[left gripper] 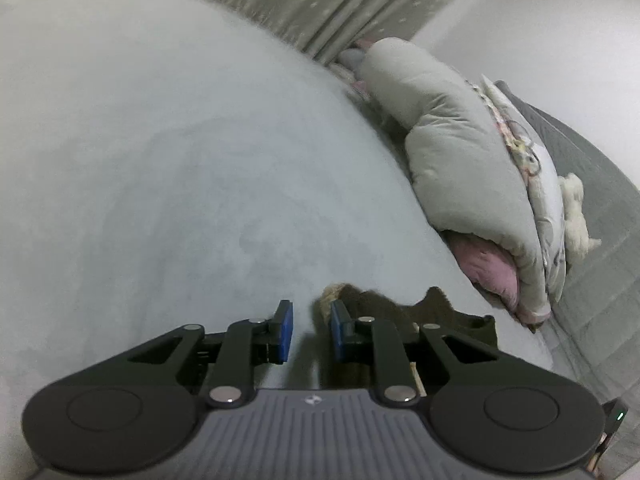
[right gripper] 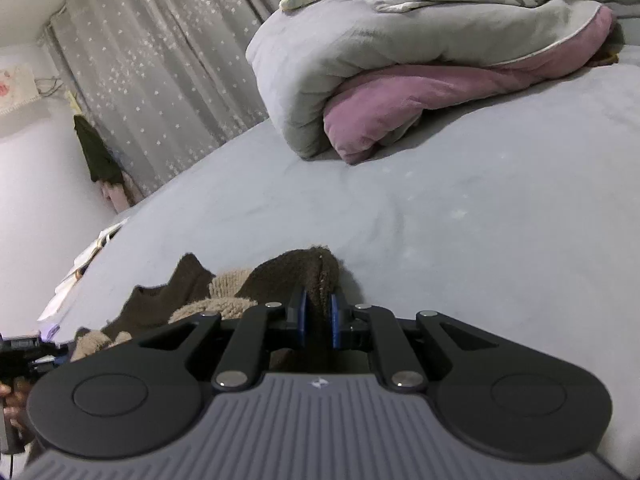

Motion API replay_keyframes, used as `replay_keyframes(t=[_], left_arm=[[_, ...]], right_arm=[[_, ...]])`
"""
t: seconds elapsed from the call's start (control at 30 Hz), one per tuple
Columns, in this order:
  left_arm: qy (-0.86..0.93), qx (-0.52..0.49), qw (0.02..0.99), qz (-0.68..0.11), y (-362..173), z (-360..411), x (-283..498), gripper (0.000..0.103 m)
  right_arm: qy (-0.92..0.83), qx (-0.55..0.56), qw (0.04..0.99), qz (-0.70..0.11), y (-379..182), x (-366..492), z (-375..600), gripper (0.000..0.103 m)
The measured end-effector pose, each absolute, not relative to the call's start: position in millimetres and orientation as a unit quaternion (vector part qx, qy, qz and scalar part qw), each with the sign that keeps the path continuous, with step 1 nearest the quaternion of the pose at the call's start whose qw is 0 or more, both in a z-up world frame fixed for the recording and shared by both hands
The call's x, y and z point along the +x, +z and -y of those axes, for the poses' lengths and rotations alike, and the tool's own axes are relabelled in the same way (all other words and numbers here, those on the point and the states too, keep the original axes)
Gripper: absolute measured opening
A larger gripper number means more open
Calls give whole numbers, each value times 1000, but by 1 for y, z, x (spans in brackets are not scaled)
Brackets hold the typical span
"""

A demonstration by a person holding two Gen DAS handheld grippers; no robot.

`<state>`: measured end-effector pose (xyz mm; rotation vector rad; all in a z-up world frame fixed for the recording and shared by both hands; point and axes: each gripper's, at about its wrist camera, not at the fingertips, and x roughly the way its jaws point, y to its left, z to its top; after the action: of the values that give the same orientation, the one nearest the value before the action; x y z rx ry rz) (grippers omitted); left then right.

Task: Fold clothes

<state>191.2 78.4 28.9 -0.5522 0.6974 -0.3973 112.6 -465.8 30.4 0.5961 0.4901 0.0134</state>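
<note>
At the bottom of the left wrist view, your left gripper (left gripper: 311, 330) sits low over the grey bed sheet (left gripper: 160, 160), its blue pads (left gripper: 285, 330) standing a little apart with only bare sheet showing in the gap, so it grips nothing. The brown garment (left gripper: 400, 312) lies just beyond and to the right of the right-hand finger, a beige knit edge peeking out at its near tip. In the right half of the frame a folded grey duvet (left gripper: 460, 152) with a pink lining runs along the bed; a patterned pillow and a small white plush toy (left gripper: 576, 208) rest against it. Grey curtains (left gripper: 320, 4) hang across the top.

At the bottom centre of the right wrist view, your right gripper (right gripper: 319, 322) is clamped on a raised fold of the brown garment (right gripper: 296, 272), the cloth pinched between the pads. The rest of the garment spreads to the lower left, its beige fleecy inside exposed. At the far left edge you can see the other gripper and a hand (right gripper: 12, 400), partly cut off. The duvet (right gripper: 380, 52) fills the upper right, well apart from the garment, and curtains (right gripper: 160, 60) fill the upper left.
</note>
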Motion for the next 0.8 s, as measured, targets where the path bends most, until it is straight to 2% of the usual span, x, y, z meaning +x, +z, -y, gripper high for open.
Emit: replay_keyframes(t=[0.03,0.07,0.13,0.33,0.5,0.7,0.8], left_arm=[[-190,-263,886,-333,33,-80,187,21],[-191,-248,892,-327,44,-84,176,24],[-194,-226,897,-327,54,-85,158,43],[-206,-189,894,-351,70,-81,73,59],[-216,-163,885,-379,63,-72,5,61],[-222,-140,876,-405,34,-52,-55,64],[-226,-113,877,-409,22,-40,-78,65]], right_arm=[[-4,306,924,-231,34,107,473,32],[-6,310,923,-229,35,104,474,46],[-29,336,915,-220,48,85,491,62],[9,355,896,-267,56,47,497,63],[85,321,882,-335,54,8,474,63],[117,352,853,-368,37,-57,452,63],[122,329,858,-374,36,-85,434,60]])
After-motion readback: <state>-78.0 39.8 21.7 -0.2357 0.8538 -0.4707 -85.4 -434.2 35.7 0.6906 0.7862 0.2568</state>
